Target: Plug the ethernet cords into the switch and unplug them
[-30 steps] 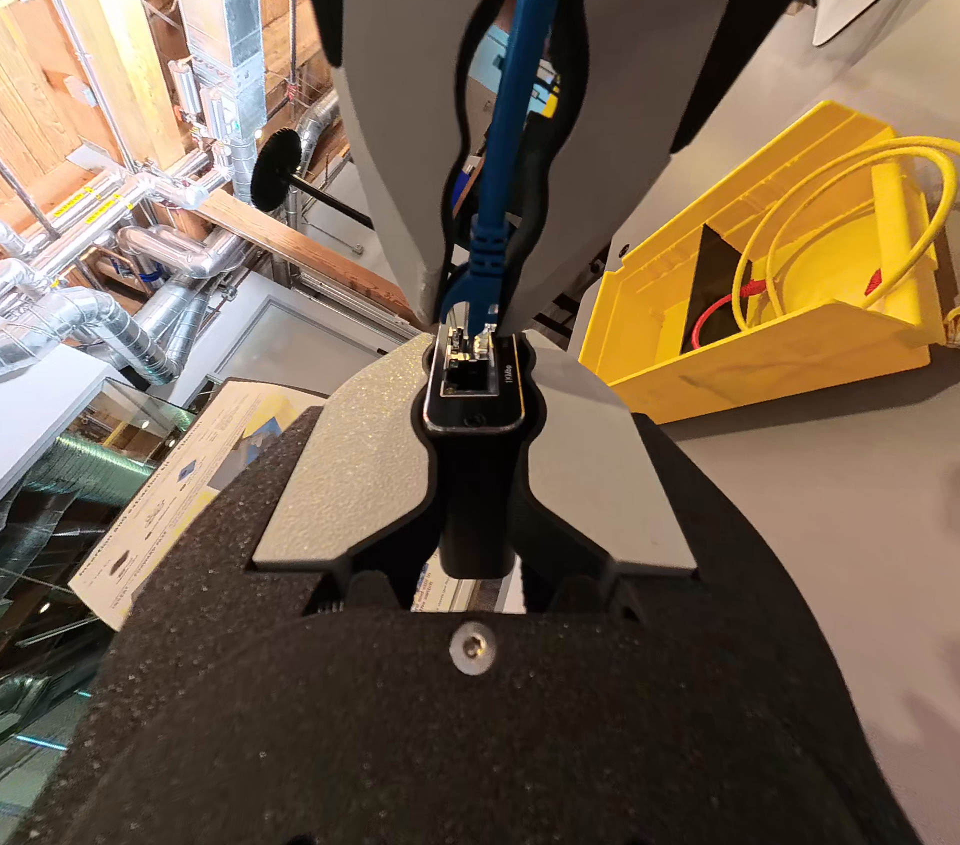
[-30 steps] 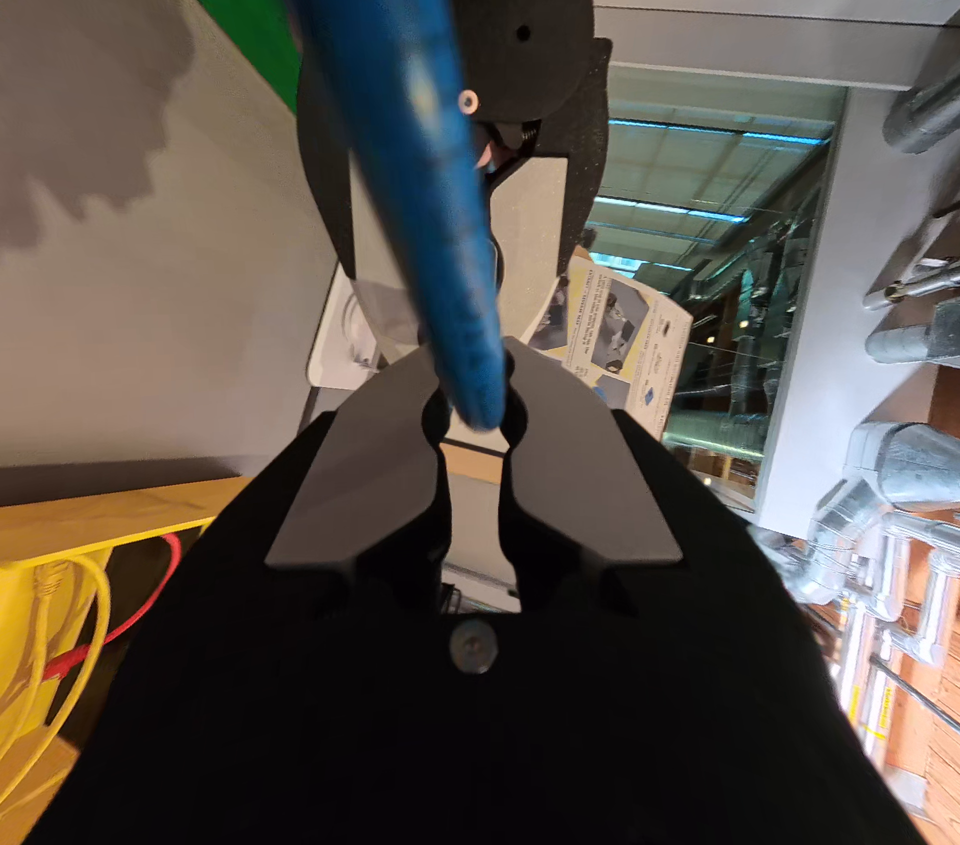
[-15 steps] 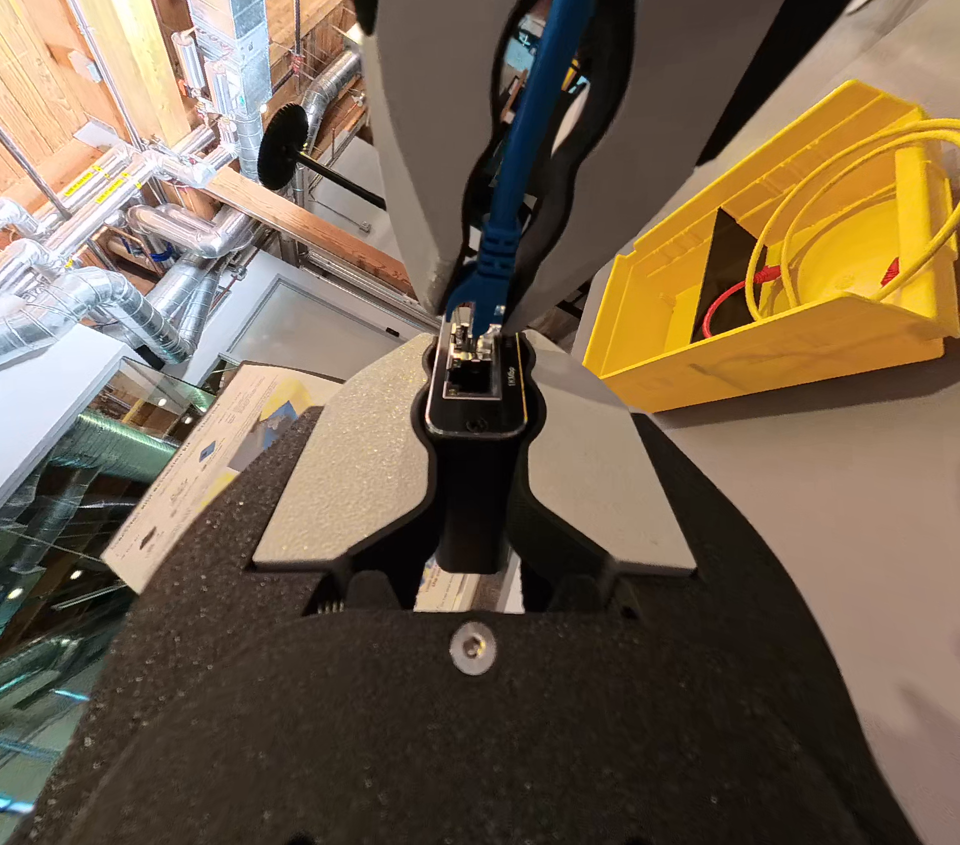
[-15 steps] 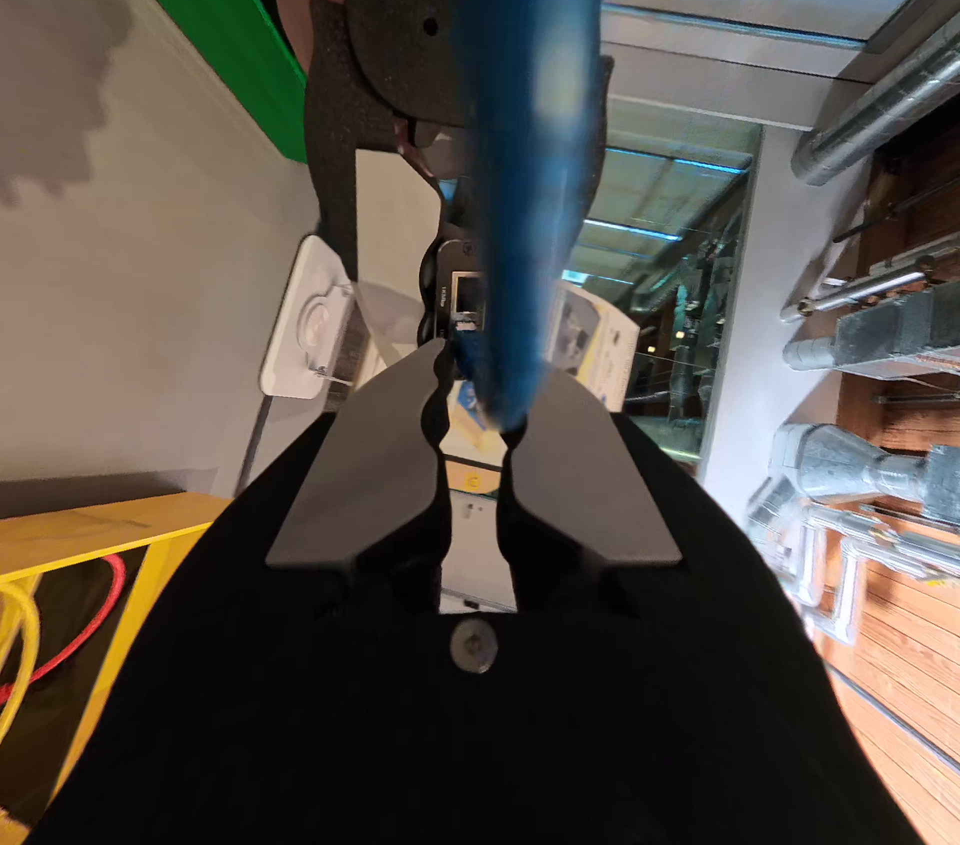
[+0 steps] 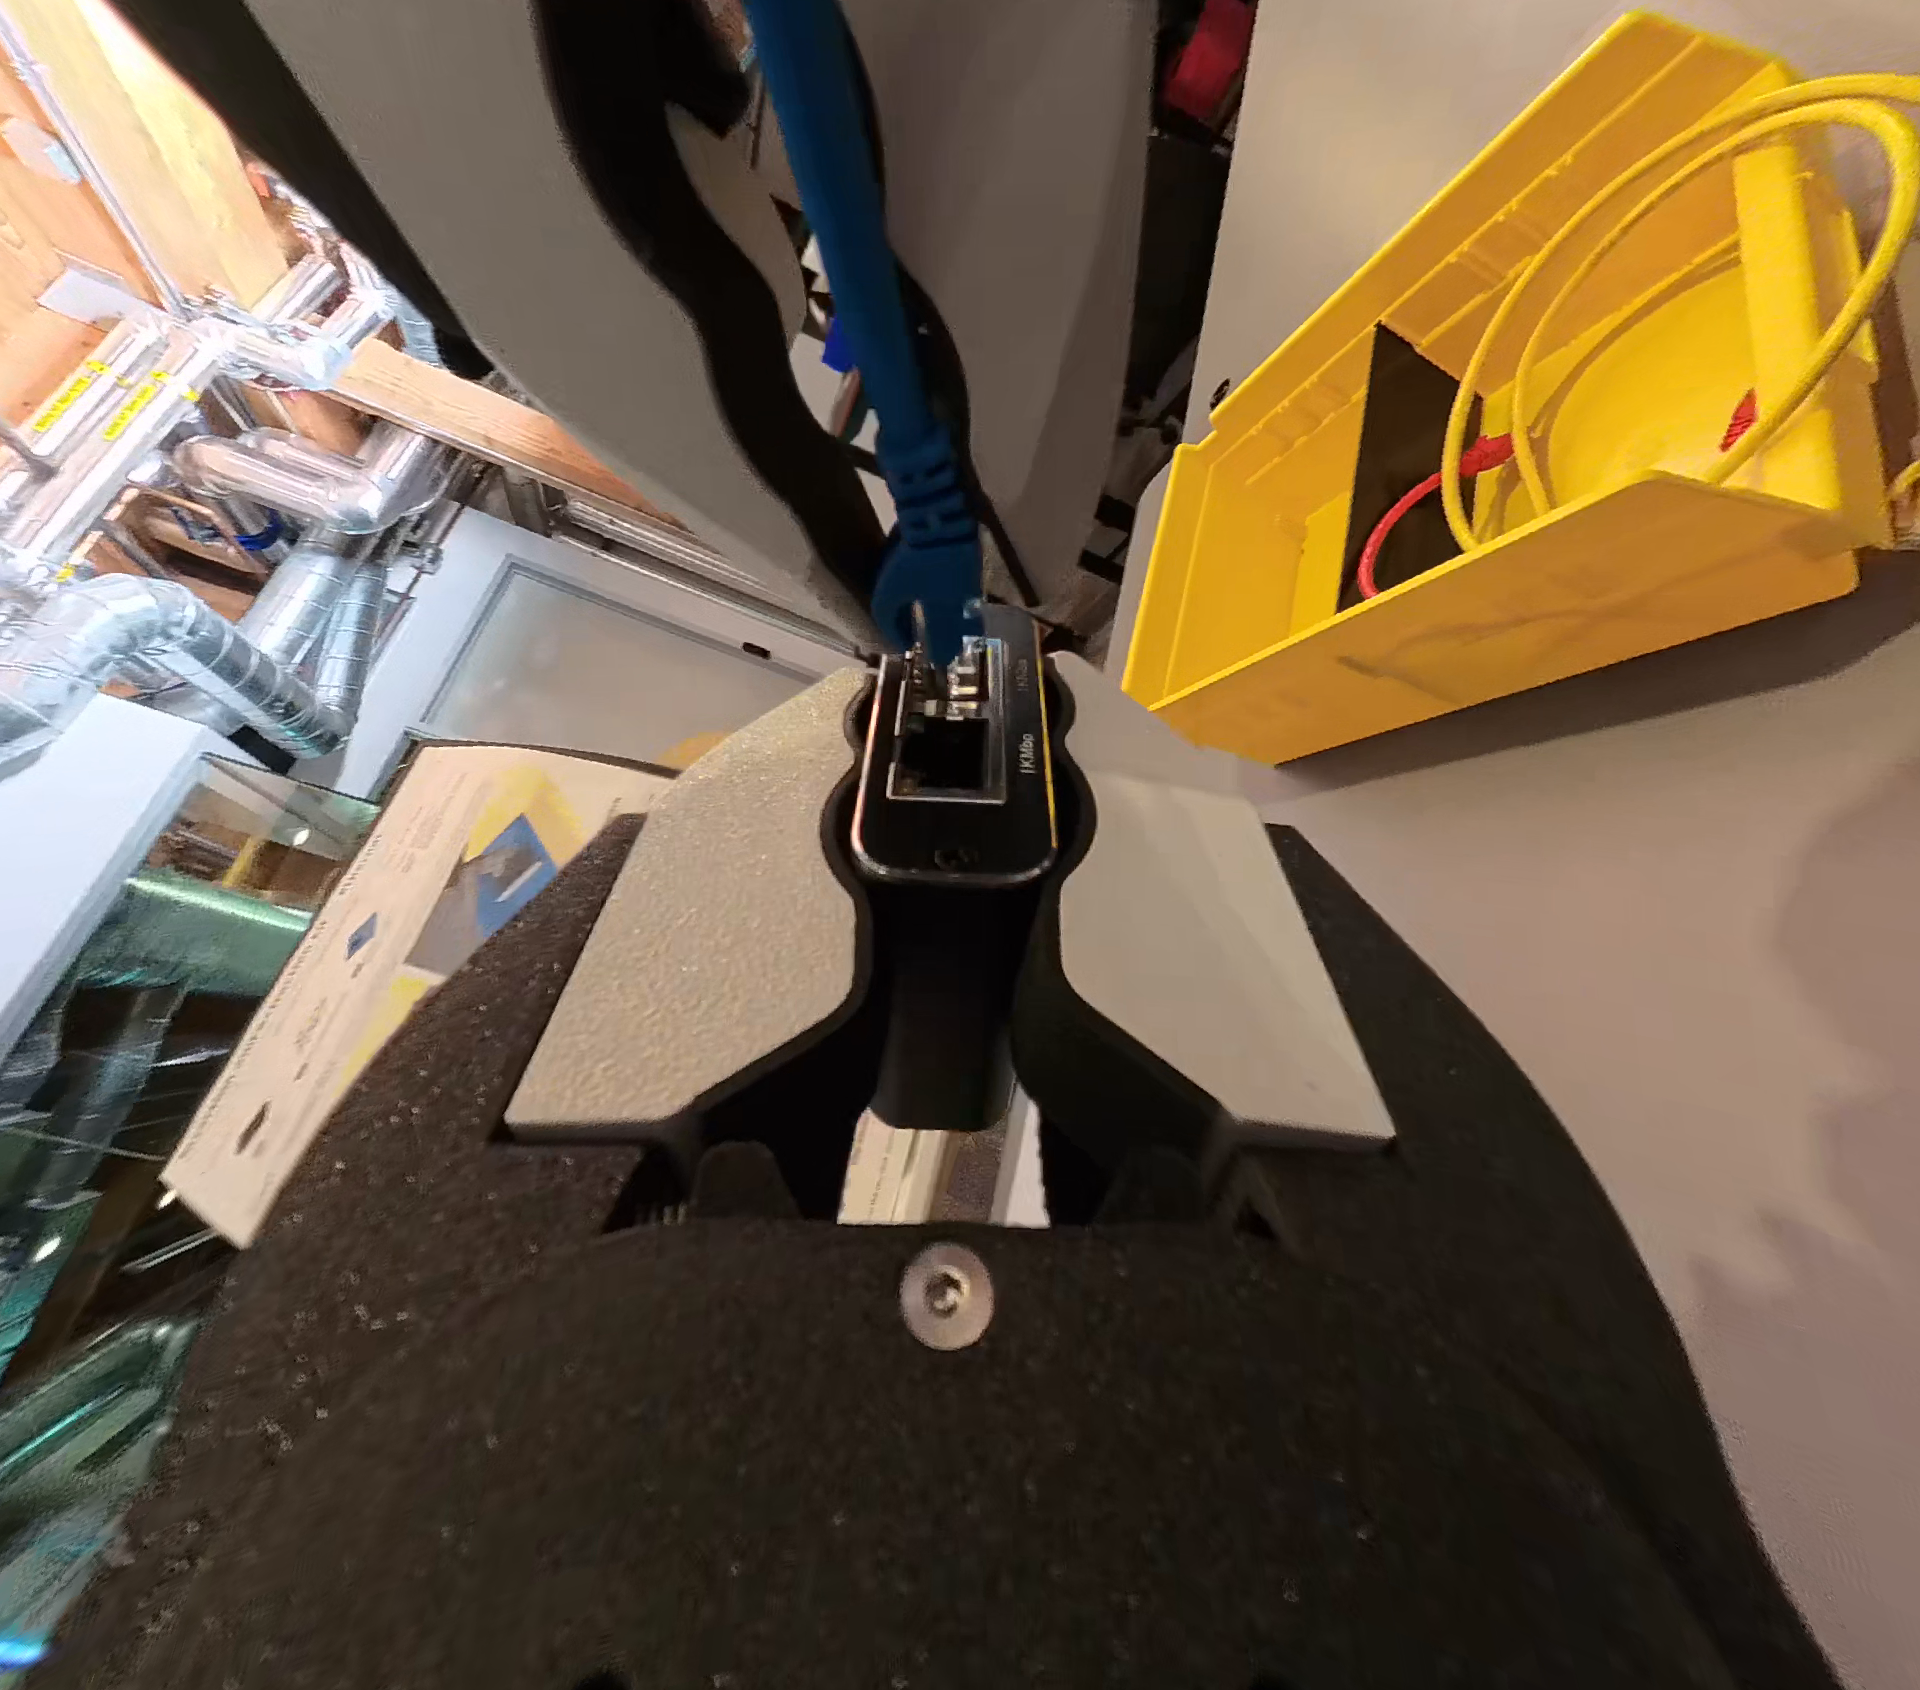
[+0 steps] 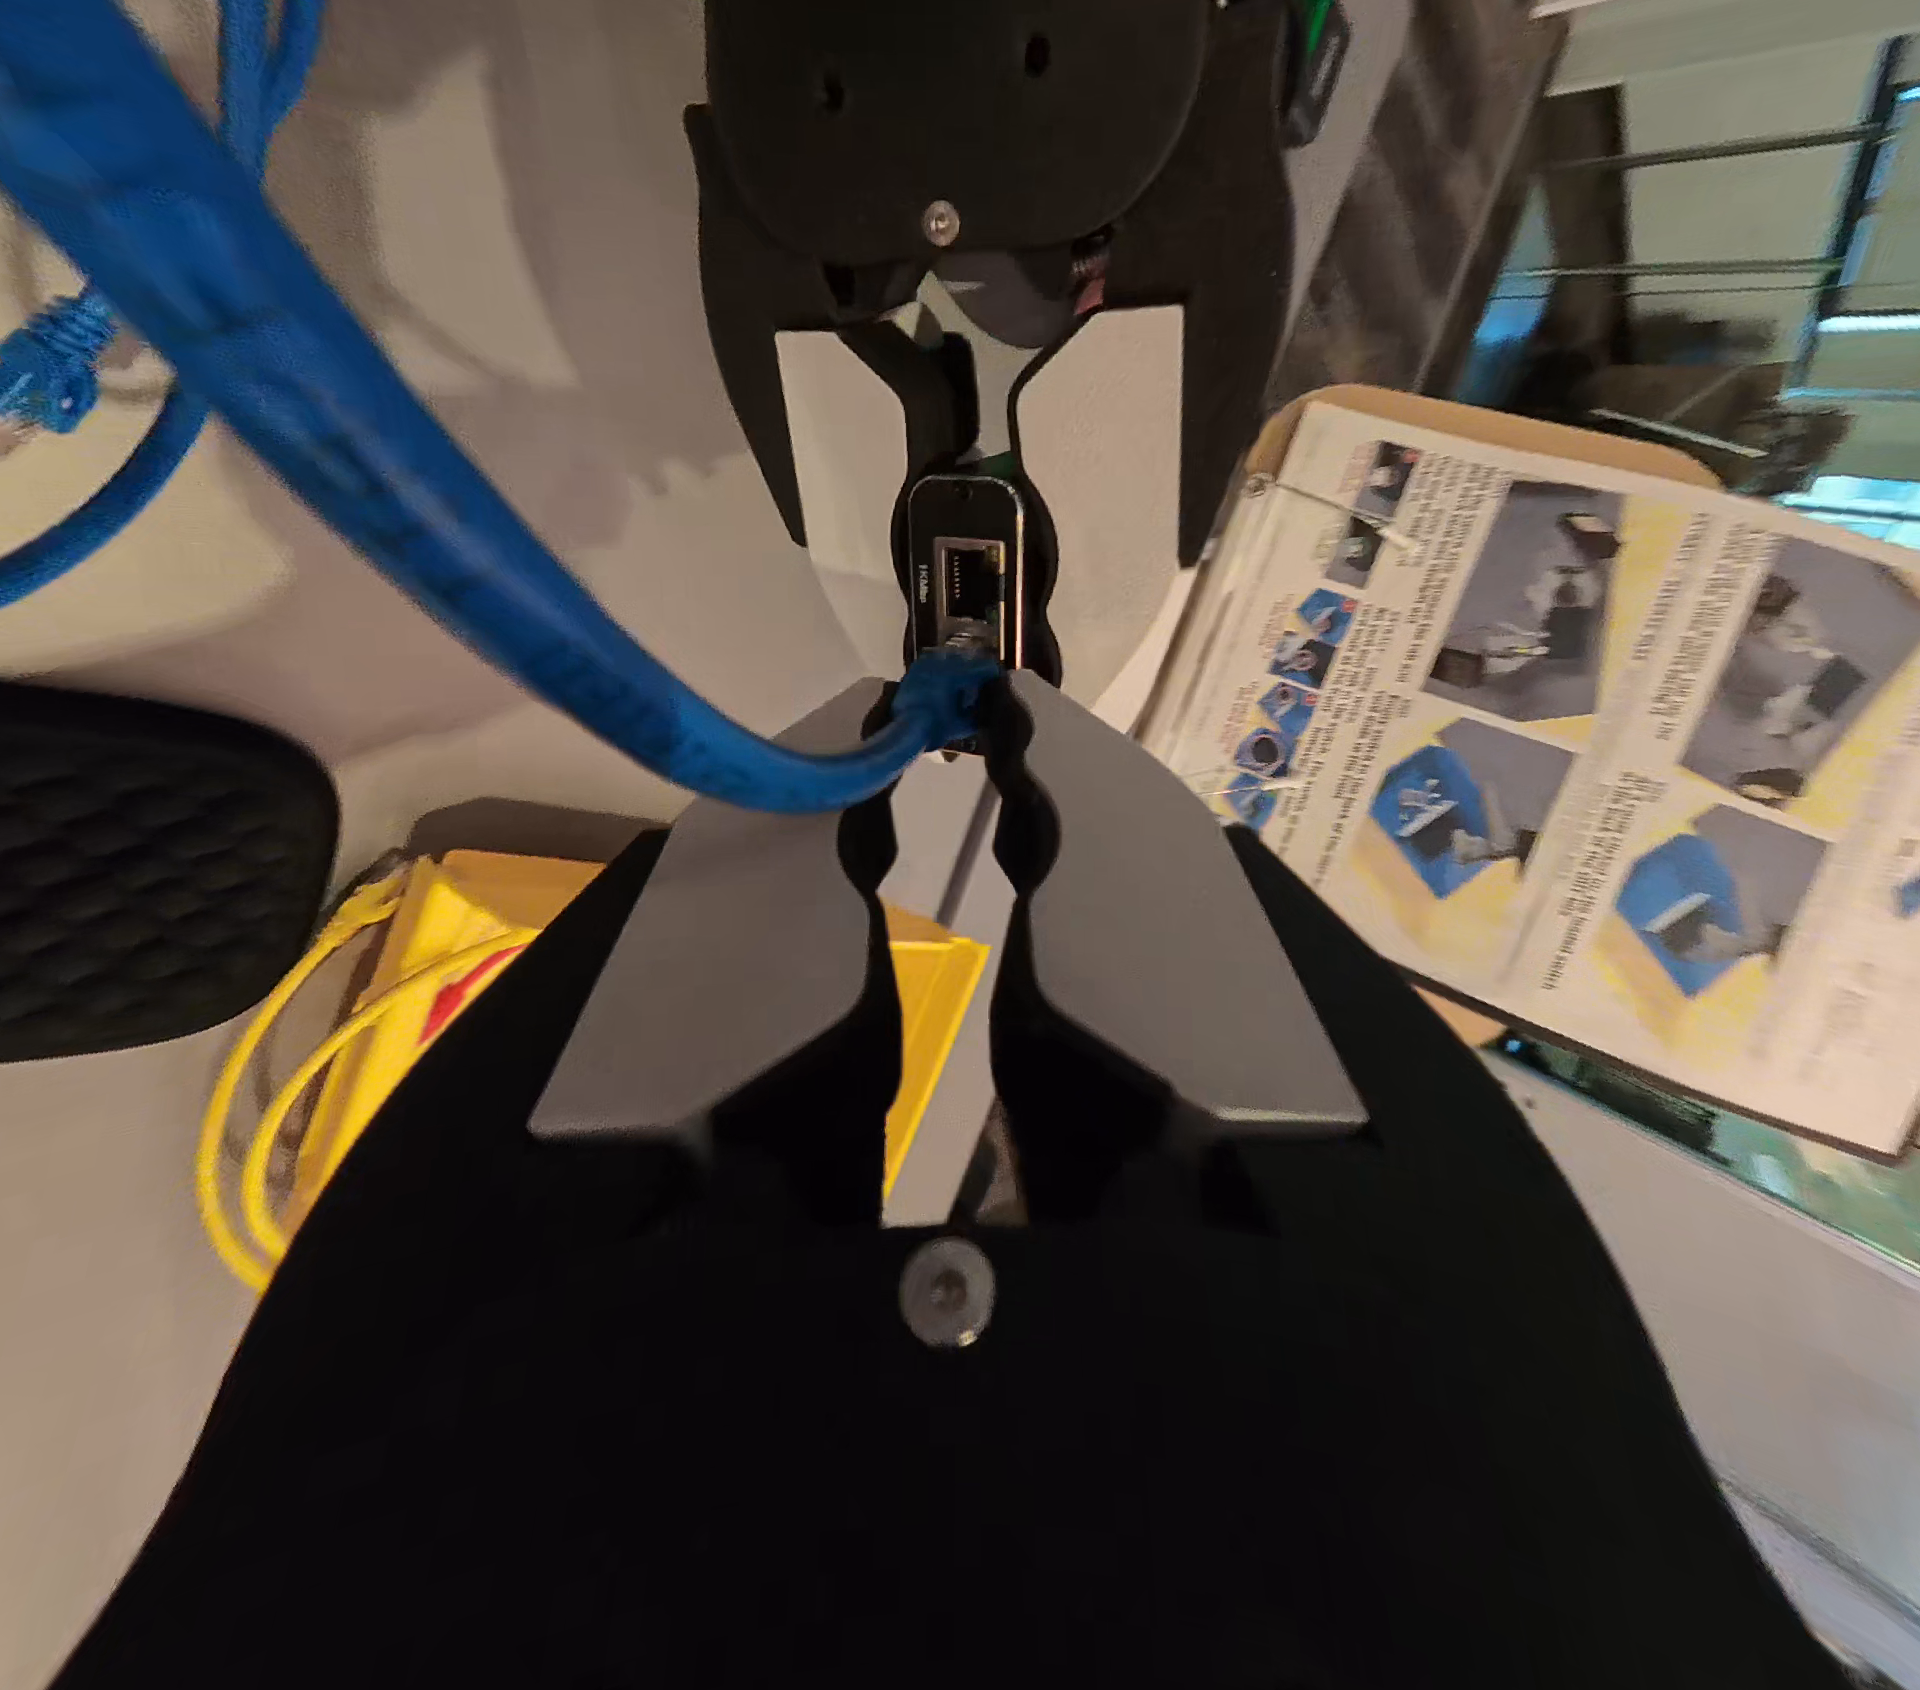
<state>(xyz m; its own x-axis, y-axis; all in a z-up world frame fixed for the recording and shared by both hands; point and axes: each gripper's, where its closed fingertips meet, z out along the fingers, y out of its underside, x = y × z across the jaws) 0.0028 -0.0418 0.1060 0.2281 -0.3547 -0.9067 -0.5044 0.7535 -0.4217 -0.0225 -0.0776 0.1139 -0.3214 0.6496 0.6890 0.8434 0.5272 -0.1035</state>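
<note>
My left gripper (image 5: 961,690) is shut on a small black switch (image 5: 951,830), held upright between its fingers. The switch has two ports on its end face; the near one (image 5: 940,762) is empty. The blue ethernet cord (image 5: 831,134) runs down to the far port, with its plug (image 5: 935,653) at that port's mouth; I cannot tell how deep it sits. My right gripper (image 6: 948,690) is shut on the cord's blue plug boot (image 6: 935,695), right against the switch (image 6: 966,570). The cord (image 6: 312,393) trails off to the upper left.
A yellow bin (image 5: 1507,622) holding yellow and red cords lies on the grey table (image 5: 1610,1121) to the right; it also shows in the right wrist view (image 6: 925,975). A printed instruction sheet (image 6: 1558,705) stands nearby. A black mesh pad (image 6: 135,861) sits at the left. The tips of one gripper are about 4 centimeters away from the tips of the other.
The two grippers have come closer together. The right wrist view has swung round, and the blue cord now bends off to its left instead of crossing the middle.
</note>
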